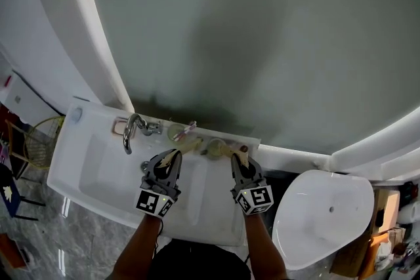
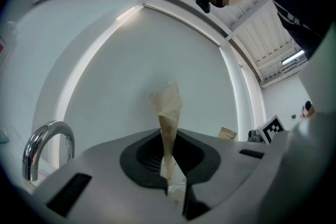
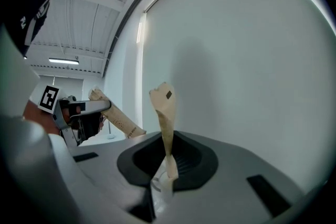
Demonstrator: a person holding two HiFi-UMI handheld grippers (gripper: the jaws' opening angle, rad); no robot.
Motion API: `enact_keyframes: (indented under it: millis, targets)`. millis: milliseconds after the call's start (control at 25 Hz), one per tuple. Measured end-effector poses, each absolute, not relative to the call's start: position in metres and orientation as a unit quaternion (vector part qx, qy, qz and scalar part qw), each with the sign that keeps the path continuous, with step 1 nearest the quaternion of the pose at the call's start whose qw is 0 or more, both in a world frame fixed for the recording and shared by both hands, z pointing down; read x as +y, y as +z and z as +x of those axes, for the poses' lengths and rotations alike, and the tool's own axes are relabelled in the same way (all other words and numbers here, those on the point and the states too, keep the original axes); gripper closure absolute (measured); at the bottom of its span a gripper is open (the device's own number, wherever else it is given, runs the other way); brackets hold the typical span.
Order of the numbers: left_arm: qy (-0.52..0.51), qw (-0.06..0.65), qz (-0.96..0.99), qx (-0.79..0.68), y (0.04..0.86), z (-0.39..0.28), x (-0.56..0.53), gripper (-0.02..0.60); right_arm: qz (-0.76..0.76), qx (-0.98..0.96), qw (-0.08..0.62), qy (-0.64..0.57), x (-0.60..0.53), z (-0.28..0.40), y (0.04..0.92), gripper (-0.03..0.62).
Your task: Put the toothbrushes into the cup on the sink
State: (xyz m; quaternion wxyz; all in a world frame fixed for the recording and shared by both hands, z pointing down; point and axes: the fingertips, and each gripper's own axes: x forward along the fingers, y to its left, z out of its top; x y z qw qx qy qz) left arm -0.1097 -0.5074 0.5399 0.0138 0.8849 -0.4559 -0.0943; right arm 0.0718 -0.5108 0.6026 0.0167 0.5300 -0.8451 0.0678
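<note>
My left gripper (image 1: 172, 155) is shut on a toothbrush in a tan paper wrapper (image 1: 187, 145) that points toward the back ledge of the white sink (image 1: 85, 160). In the left gripper view the wrapper (image 2: 169, 123) stands up from between the jaws of the left gripper (image 2: 169, 168). My right gripper (image 1: 237, 159) is shut on a second paper-wrapped toothbrush (image 1: 222, 150); the right gripper view shows this wrapper (image 3: 167, 123) rising from the right gripper (image 3: 166, 168). A pale round cup (image 1: 177, 133) sits on the ledge beyond both grippers, a thin stick leaning in it.
A chrome faucet (image 1: 131, 129) curves over the basin left of the grippers, also visible as the faucet (image 2: 44, 144). A pinkish dish (image 1: 119, 126) lies behind it. A white toilet (image 1: 328, 213) stands to the right and a wire basket (image 1: 39, 138) to the left.
</note>
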Motion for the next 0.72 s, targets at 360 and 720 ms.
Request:
enact_keyframes:
  millis: [360, 720]
  targets:
    - [-0.094, 0.02, 0.886, -0.453, 0.548, -0.105, -0.513, 0.538, 0.531, -0.842, 0.034, 0.087, -0.53, 0.074, 0.636, 0.545]
    - [-0.089, 0.024, 0.887, -0.453, 0.557, -0.103, -0.526, 0.538, 0.529, -0.842, 0.048, 0.096, -0.543, 0.076, 0.658, 0.546]
